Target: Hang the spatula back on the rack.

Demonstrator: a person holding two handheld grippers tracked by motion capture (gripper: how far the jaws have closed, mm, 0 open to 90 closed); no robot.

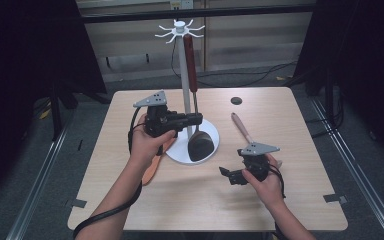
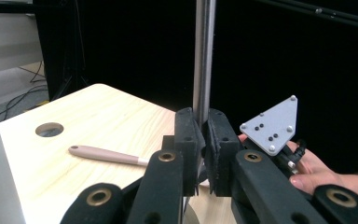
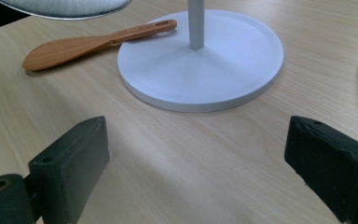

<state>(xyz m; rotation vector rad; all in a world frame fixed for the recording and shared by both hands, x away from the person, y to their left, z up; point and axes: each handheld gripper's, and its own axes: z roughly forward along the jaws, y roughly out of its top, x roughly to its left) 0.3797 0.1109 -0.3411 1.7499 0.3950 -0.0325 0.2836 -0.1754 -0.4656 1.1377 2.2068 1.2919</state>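
A white utensil stand (image 1: pixel 182 65) with hooks at its top rises from a round base (image 1: pixel 177 152) at the table's middle. A turner (image 1: pixel 190 60) with a dark red handle and a steel shaft (image 2: pixel 204 60) hangs upright beside the pole, its head (image 1: pixel 200 145) just above the base. My left gripper (image 1: pixel 198 118) is shut on that shaft, both pads (image 2: pixel 189 140) pressed against it. My right gripper (image 1: pixel 225 175) rests low near the table's front right, jaws wide open with bare wood between the fingers (image 3: pixel 70 163). It faces the base (image 3: pixel 200 60).
A pink-handled utensil (image 1: pixel 242 127) lies on the table just behind the right gripper, also visible from the left gripper (image 2: pixel 105 155). An orange wooden spatula (image 1: pixel 152 167) lies left of the base under the left forearm (image 3: pixel 84 44). A round hole (image 1: pixel 236 100) marks the tabletop's back.
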